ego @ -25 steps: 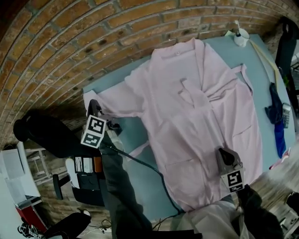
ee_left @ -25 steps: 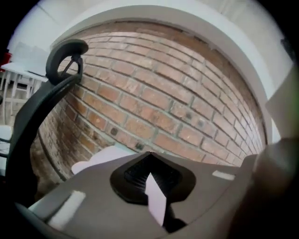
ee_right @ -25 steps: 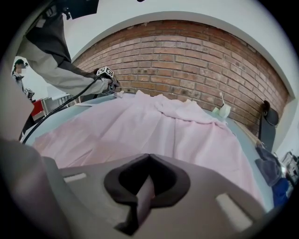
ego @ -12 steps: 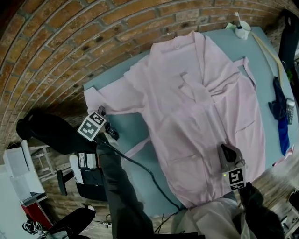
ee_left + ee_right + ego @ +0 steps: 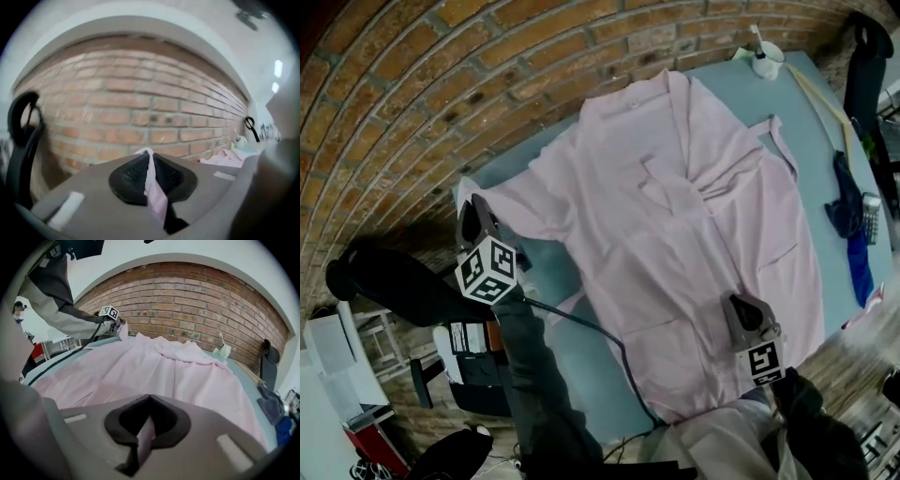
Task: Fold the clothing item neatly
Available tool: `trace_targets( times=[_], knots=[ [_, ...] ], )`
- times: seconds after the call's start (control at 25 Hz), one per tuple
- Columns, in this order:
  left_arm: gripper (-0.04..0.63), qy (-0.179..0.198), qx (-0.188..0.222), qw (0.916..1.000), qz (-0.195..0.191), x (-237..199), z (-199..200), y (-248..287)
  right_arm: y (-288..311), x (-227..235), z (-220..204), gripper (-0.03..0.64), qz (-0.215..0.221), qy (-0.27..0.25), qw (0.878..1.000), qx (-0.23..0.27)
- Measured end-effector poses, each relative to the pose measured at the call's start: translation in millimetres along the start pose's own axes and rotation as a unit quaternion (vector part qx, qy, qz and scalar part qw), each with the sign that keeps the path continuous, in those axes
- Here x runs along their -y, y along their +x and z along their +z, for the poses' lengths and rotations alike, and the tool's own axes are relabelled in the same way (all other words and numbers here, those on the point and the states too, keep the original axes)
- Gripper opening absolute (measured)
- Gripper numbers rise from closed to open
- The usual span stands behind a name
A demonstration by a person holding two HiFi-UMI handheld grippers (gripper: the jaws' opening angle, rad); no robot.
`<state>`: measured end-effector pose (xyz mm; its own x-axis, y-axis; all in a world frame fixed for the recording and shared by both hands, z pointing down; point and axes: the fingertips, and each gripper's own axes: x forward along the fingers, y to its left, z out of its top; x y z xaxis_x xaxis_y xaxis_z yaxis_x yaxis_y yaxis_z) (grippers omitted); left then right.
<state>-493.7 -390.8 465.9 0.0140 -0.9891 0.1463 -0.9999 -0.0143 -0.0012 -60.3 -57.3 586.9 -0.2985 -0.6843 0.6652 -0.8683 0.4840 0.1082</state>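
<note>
The pink robe [image 5: 703,234], spread on the blue surface [image 5: 553,272] below the brick wall [image 5: 487,84], looks light, limp and quick to sag, so edges suit it best: the left gripper [image 5: 470,204] jaws have just closed on the sleeve cuff [image 5: 152,187] close to the brick wall, and the right gripper [image 5: 737,311] jaws pinch the hem [image 5: 144,433] farthest from it.

pale pink robe [image 5: 703,216] lies spread open on blue table, sleeve end lifted.

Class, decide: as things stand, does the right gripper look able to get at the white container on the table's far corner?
Probably not: the right gripper is shut on the pink robe at its near hem, and the white container stands across the garment.
</note>
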Motion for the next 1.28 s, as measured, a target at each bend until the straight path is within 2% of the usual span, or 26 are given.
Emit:
trace_targets(
  times=[0.04,0.08,0.12,0.16,0.2,0.24,0.28,0.32,0.36,0.4,0.44,0.48,0.52,0.56,0.6,0.64,0.68,0.76,0.8,0.84,0.88,1.0,1.12,1.2,1.28],
  knots=[
    [0.028,0.092,0.04,0.9943,-0.037,39.5,28.1,-4.4,-0.7,0.9,0.0,0.002,0.0,0.002,1.0,0.003],
    [0.028,0.2,0.07,0.9739,-0.082,88.3,50.5,-12.2,-1.2,1.9,0.0,0.002,0.0,0.004,1.0,0.007],
    [0.028,0.304,0.094,0.9385,-0.135,143.2,65.2,-23.0,-1.5,2.7,0.1,0.002,0.0,0.007,1.0,0.012],
    [0.029,0.387,0.115,0.8946,-0.193,200.6,70.2,-36.2,-1.9,3.4,0.6,0.002,0.001,0.012,1.0,0.018],
    [0.032,0.44,0.13,0.8511,-0.254,256.2,63.5,-51.2,-2.8,4.4,1.8,0.002,0.001,0.02,0.999,0.024],
    [0.039,0.471,0.13,0.8121,-0.32,305.6,44.6,-67.7,-4.4,5.8,4.1,0.002,0.001,0.035,0.999,0.033],
    [0.079,0.484,0.111,0.7764,-0.388,346.3,15.4,-86.0,-7.1,7.4,7.7,0.002,0.001,0.054,0.998,0.043],
    [0.256,0.489,0.079,0.7425,-0.451,377.3,-18.5,-105.3,-11.1,8.5,11.9,0.003,0.004,0.069,0.996,0.055],
    [0.396,0.494,0.045,0.7118,-0.497,398.2,-49.8,-123.3,-16.4,9.2,16.2,0.024,0.009,0.078,0.995,0.067],
    [0.399,0.504,0.019,0.6903,-0.518,409.7,-72.4,-137.3,-22.8,10.3,20.0,0.042,0.013,0.079,0.994,0.077],
    [0.398,0.514,0.006,0.6846,-0.517,413.7,-83.0,-146.0,-30.4,12.7,23.3,0.051,0.014,0.077,0.993,0.084],
    [0.361,0.513,0.005,0.6975,-0.501,412.2,-81.8,-150.2,-39.0,16.3,26.0,0.051,0.013,0.074,0.993,0.091],
    [0.277,0.496,0.009,0.7257,-0.477,406.6,-70.3,-152.4,-48.6,20.9,28.3,0.051,0.012,0.073,0.992,0.099],
    [0.213,0.467,0.014,0.761,-0.45,397.6,-51.5,-154.9,-58.7,26.2,29.9,0.051,0.011,0.075,0.991,0.108],
    [0.038,0.435,0.018,0.7954,-0.421,386.3,-29.9,-159.5,-69.2,31.8,30.0,0.051,0.01,0.081,0.99,0.117],
    [0.009,0.405,0.019,0.8247,-0.395,374.4,-10.1,-166.9,-79.9,37.3,28.0,0.051,0.009,0.089,0.988,0.124],
    [0.008,0.374,0.018,0.8485,-0.374,363.7,6.1,-177.3,-90.2,42.6,23.6,0.051,0.008,0.096,0.987,0.129],
    [0.008,0.31,0.018,0.8879,-0.34,348.0,30.4,-204.5,-107.0,52.1,8.3,0.044,0.008,0.101,0.987,0.128],
    [0.008,0.278,0.012,0.9049,-0.322,341.5,37.7,-219.6,-112.0,56.2,-1.3,0.035,0.012,0.1,0.987,0.125],
    [0.008,0.254,0.003,0.9184,-0.303,335.5,41.1,-235.6,-115.3,59.4,-11.3,0.035,0.018,0.101,0.988,0.12],
    [0.008,0.242,-0.007,0.9281,-0.283,330.3,41.1,-252.8,-118.2,61.6,-21.3,0.035,0.027,0.106,0.988,0.112],
    [0.008,0.234,-0.037,0.9461,-0.22,323.1,29.3,-312.0,-131.3,67.0,-42.9,0.035,0.062,0.108,0.988,0.096],
    [0.008,0.205,-0.071,0.9614,-0.17,323.6,1.6,-382.3,-159.0,70.7,-59.5,0.035,0.095,0.079,0.988,0.093],
    [0.008,0.157,-0.091,0.9738,-0.138,320.2,-25.2,-429.2,-179.1,76.2,-76.2,0.035,0.104,0.065,0.988,0.09],
    [0.008,0.086,-0.11,0.9854,-0.097,312.4,-49.6,-470.9,-193.5,84.4,-93.8,0.035,0.108,0.067,0.988,0.086]
  ],
)
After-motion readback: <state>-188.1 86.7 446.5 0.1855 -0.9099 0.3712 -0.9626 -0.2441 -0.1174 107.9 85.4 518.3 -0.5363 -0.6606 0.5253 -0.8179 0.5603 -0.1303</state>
